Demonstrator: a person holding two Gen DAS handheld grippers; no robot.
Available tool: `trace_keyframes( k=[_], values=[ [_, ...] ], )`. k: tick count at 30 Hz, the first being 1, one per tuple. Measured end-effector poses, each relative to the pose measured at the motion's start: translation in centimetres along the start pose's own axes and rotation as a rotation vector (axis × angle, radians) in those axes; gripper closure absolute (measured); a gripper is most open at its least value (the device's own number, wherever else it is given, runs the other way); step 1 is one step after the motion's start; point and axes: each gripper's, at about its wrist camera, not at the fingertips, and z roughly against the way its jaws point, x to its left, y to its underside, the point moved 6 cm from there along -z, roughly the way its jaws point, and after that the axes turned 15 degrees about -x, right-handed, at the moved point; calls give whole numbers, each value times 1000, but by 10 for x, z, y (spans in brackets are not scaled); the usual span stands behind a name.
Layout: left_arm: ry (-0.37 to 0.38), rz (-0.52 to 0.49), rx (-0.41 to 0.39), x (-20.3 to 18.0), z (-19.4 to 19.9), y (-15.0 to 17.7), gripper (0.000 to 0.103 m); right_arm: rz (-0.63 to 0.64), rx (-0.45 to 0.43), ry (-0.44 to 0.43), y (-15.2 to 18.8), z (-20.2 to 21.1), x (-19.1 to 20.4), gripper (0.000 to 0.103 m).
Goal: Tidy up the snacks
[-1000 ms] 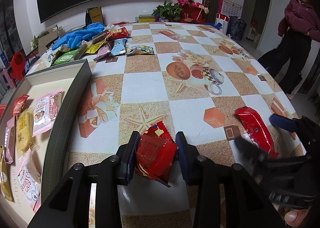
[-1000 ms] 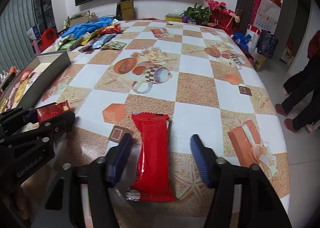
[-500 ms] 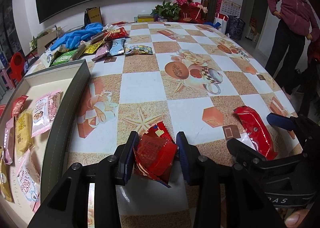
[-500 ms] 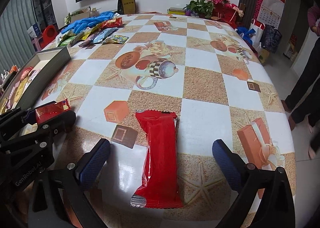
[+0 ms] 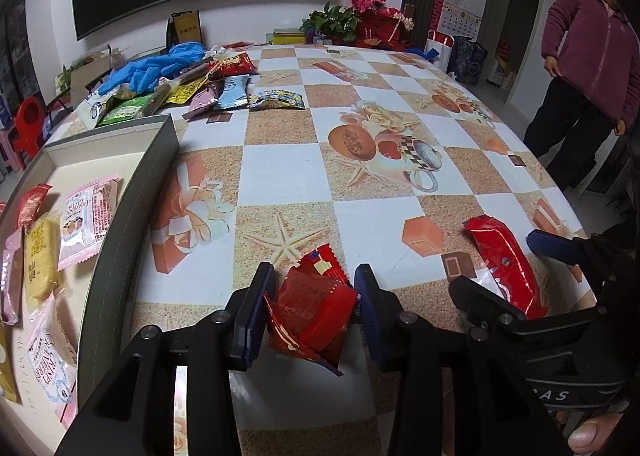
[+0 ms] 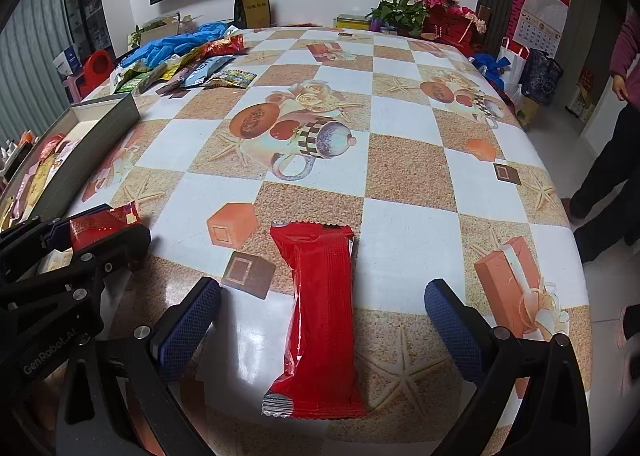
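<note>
My left gripper holds a crumpled red snack packet just above the checkered tablecloth. Its jaws are opening slightly, and both pads still touch the packet. The same packet shows at the left of the right wrist view. My right gripper stands wide open over a long red bar wrapper. The bar lies flat on the table between the fingers, touched by neither pad. In the left wrist view the bar lies to the right.
A grey box with several snack packets inside stands at the left. A pile of snacks and blue gloves lie at the far left. A person stands beyond the table's right edge. Flowers sit at the back.
The right jaws spread wide apart and let go of the red bar, which stays on the table. The left jaws eased a little around the packet. The person at right shifted.
</note>
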Motion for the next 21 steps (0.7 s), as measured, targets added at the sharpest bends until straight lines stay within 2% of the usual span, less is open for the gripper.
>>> trace_keyframes(
  k=[21],
  values=[
    [-7, -4, 1, 2, 0, 0, 58, -2, 0, 2, -1, 0, 0, 1]
  ],
)
